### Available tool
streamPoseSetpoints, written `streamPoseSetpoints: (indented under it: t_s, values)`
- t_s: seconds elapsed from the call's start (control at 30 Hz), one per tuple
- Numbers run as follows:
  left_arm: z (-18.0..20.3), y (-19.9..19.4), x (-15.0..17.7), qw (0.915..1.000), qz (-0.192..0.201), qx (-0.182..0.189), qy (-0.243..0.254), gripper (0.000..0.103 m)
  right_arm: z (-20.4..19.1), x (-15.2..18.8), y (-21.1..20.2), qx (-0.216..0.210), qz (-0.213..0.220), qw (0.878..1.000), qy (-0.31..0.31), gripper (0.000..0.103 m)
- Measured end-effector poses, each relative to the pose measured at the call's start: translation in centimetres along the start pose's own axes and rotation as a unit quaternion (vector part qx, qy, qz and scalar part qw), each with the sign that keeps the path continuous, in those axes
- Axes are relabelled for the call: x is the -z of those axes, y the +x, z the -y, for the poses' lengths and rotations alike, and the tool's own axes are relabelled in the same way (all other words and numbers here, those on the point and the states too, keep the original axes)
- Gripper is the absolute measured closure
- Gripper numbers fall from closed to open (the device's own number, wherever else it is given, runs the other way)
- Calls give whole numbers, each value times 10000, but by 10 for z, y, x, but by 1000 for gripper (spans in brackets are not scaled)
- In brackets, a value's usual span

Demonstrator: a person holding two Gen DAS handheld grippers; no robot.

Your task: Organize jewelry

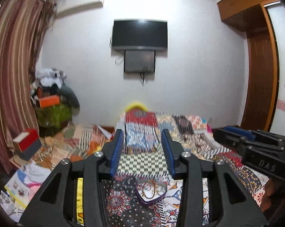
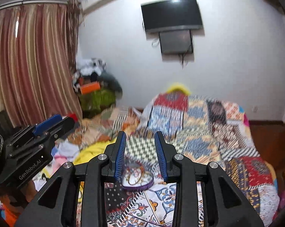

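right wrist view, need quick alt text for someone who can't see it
The open right gripper hovers over a purple heart-shaped box of tangled jewelry on a patchwork bedspread. The left gripper is at left; a wall TV hangs beyond.

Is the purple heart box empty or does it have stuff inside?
Not empty. The lidless heart box on the quilt holds tangled gold chains.

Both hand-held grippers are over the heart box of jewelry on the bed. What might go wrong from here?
1. The bangles lie tangled in the purple heart-shaped box; lifting one may drag out others.
2. The box rests on a soft patchwork quilt, so it may tip if pressed.
3. Both views are blurred, so aiming could be off.
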State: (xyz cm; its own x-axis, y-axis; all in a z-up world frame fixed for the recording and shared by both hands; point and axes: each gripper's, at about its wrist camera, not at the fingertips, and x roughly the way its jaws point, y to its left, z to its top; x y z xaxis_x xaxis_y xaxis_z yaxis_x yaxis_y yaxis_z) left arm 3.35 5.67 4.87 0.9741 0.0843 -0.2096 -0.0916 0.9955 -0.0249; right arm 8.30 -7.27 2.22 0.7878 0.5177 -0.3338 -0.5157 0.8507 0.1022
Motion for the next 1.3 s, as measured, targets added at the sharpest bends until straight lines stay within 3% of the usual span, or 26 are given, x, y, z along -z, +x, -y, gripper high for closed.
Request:
streamPoseSetpoints:
  t_s: [0.17, 0.37, 0.47, 0.8, 1.3]
  values:
    - [3, -33, -6, 9987, 464, -199, 18, 40, -11, -4, -39, 212, 706, 9973, -57, 39]
    - [-4, -39, -5, 9981, 529, -280, -146, 17, -18, -3, -62, 490, 1172, 9919, -65, 14]
    - [-7, -42, -3, 9982, 503, -265, -209, 14, -18, 0, -59, 604, 1210, 9908, -55, 1]
    - [-4, -51, 0, 9979, 527, -323, -180, 3, -22, 4, -50, 693, 988, 9924, -237, 0]
    - [2, -49, 5, 9981, 461, -382, -136, 1, -22, 12, -52, 724, 884, 9929, -324, 0]
